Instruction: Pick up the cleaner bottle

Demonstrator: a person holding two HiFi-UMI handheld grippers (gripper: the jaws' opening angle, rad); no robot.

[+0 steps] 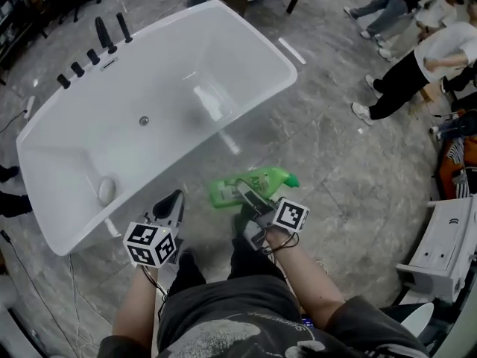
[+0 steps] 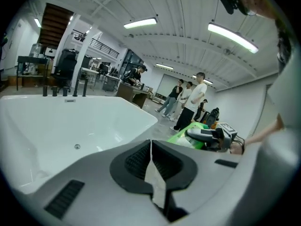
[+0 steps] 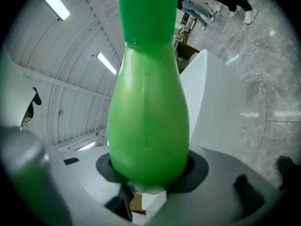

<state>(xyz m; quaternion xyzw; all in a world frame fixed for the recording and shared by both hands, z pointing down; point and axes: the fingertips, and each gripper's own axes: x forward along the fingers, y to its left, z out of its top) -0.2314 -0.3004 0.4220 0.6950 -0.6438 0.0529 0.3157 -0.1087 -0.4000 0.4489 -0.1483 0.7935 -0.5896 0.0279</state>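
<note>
The green cleaner bottle [image 1: 266, 177] hangs in the air beside the white bathtub [image 1: 223, 58], lying roughly level with its cap [image 1: 292, 179] to the right. My right gripper [image 1: 250, 194] is shut on its body. In the right gripper view the bottle [image 3: 148, 112] fills the space between the jaws of the right gripper [image 3: 150, 185], cap [image 3: 147, 14] pointing away. My left gripper [image 1: 171, 201] is held next to the tub's near rim, shut and holding nothing; its pads [image 2: 139, 160] meet in a thin seam. The left gripper view also catches the bottle [image 2: 180, 136] off to the right.
Black tap fittings [image 1: 93, 45] line the tub's far left rim, and a drain [image 1: 144, 121] sits in its floor. Several people [image 1: 417, 66] are at the right on the grey marble floor. A white fixture [image 1: 446, 246] stands at the lower right.
</note>
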